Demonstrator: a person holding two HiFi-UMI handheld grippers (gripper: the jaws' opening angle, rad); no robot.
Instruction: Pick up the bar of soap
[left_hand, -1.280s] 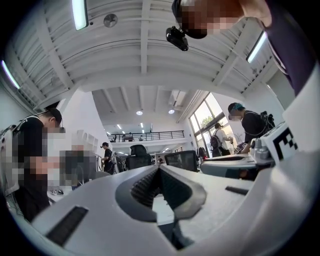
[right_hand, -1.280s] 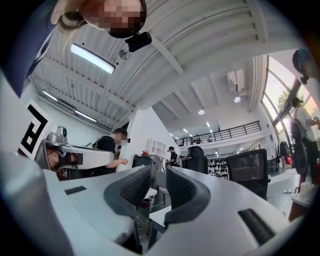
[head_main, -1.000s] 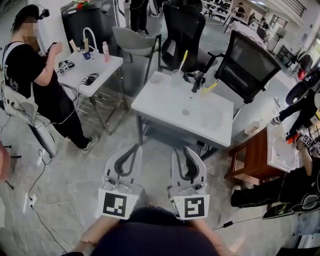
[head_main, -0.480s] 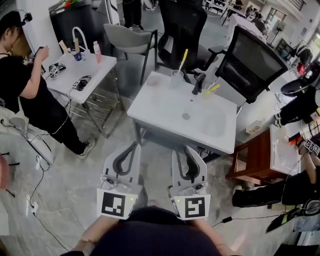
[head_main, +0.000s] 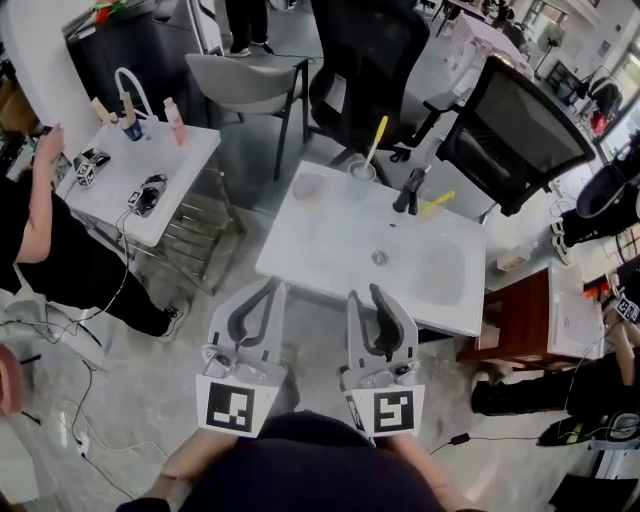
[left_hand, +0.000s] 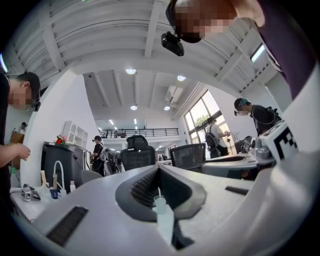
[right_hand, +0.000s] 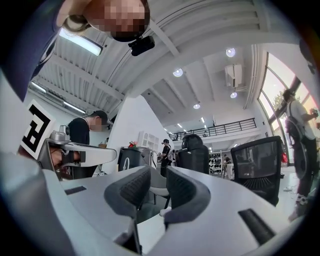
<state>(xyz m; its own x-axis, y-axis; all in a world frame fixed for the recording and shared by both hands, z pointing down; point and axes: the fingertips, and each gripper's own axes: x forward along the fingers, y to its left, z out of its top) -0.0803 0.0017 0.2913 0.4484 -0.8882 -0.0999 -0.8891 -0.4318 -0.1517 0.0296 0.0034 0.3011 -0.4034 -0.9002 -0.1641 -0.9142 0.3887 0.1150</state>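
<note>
A white washbasin top (head_main: 330, 235) stands ahead of me in the head view, with a black tap (head_main: 410, 190) at its back. A small pale pink thing (head_main: 307, 186) lies at its back left corner; it may be the soap, but it is too small to tell. Both grippers hang in front of the basin, short of its near edge. My left gripper (head_main: 272, 290) (left_hand: 158, 170) has its tips together with nothing in them. My right gripper (head_main: 366, 294) (right_hand: 158, 172) stands slightly open and empty.
A cup with a yellow brush (head_main: 362, 168) and a yellow item (head_main: 440, 201) sit by the tap. Black chairs (head_main: 515, 135) stand behind the basin. A white side table (head_main: 140, 165) and a person (head_main: 50, 250) are at the left, a wooden stand (head_main: 520, 320) at the right.
My view has shifted forward, so the basin now lies closer to the two grippers. The person at the left has slid toward the frame's edge. The jaws look unchanged.
</note>
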